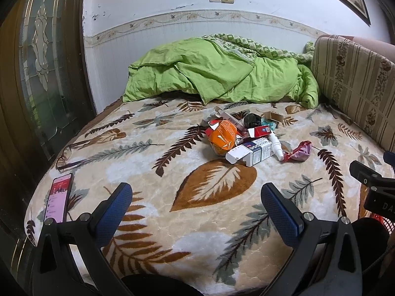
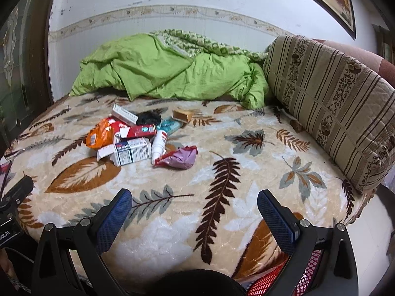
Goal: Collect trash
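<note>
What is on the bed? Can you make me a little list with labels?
place: bed with a leaf-print blanket
trash pile: orange bag, white box, white spray bottle, purple wrapper, red box
not trash: phone, glasses
bedding: green quilt, striped cushion
left gripper: jaws open, holding nothing
right gripper: jaws open, holding nothing
basket: red mesh, bottom edge
</note>
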